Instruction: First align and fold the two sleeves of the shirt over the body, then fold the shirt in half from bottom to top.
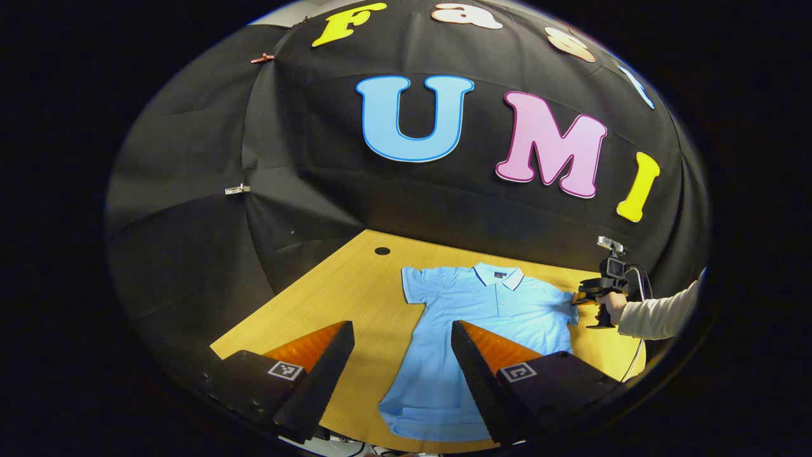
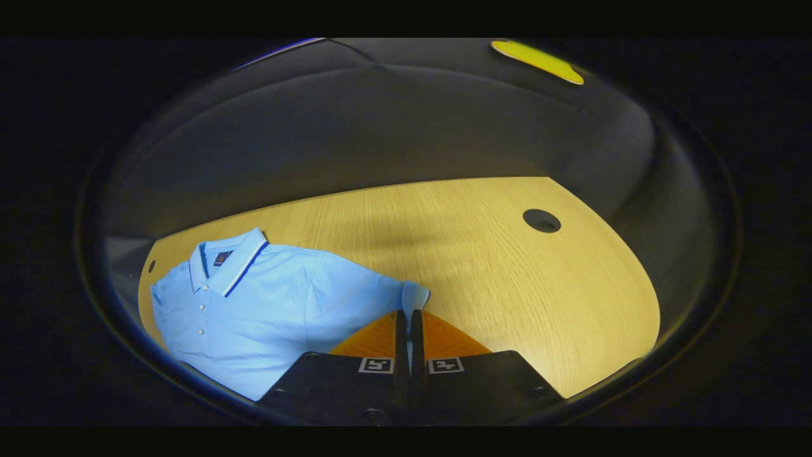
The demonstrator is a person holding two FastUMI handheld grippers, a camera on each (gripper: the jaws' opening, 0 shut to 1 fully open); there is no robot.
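Apparently the first step, the sleeve fold, was in hand. From the left gripper view, the light blue short-sleeved polo shirt [image 1: 482, 317] lay flat on the light wooden table [image 1: 330, 298], and the left gripper [image 1: 401, 355] hung above its lower part with fingers spread and holding nothing; the shirt's hem was partly hidden behind them. From the right gripper view, the right gripper [image 2: 409, 324] had its fingers pressed together on the sleeve edge [image 2: 415, 295]. Next, I think, this sleeve must be carried over the body. How much cloth was pinched was hard to make out.
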